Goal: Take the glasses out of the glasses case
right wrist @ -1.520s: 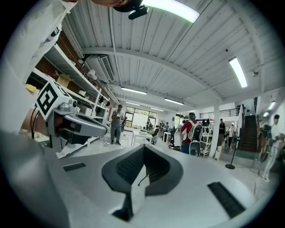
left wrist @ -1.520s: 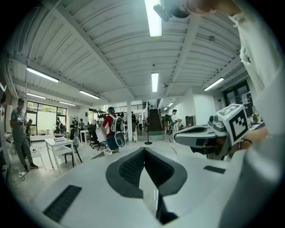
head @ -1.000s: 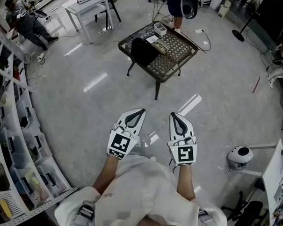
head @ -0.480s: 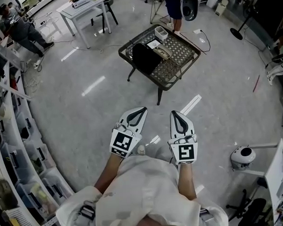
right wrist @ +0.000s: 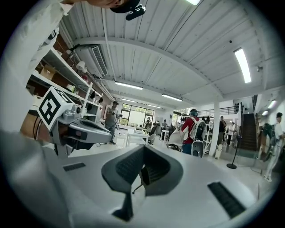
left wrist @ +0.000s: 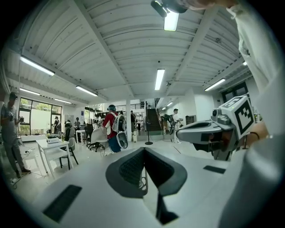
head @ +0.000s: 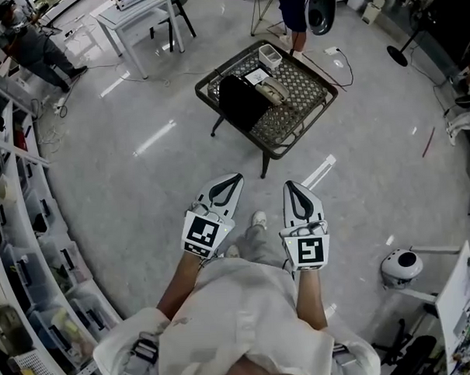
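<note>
My left gripper (head: 233, 180) and right gripper (head: 289, 187) sit well short of the table (head: 207, 81), jaws together, holding nothing. The case (head: 269, 89) (I think, it's tiny) lies on the table beside a black bag (head: 243, 101). If I reach in with shut jaws, I might knock it off.

Dark mesh table (head: 295, 102), glossy grey floor (head: 127, 199)

Open floor (head: 164, 170) lay all round the wire table (head: 302, 90). On it a black box (head: 241, 102) blocked the left half, the right corner bare. Shelves (head: 19, 231) crowded well left.
</note>
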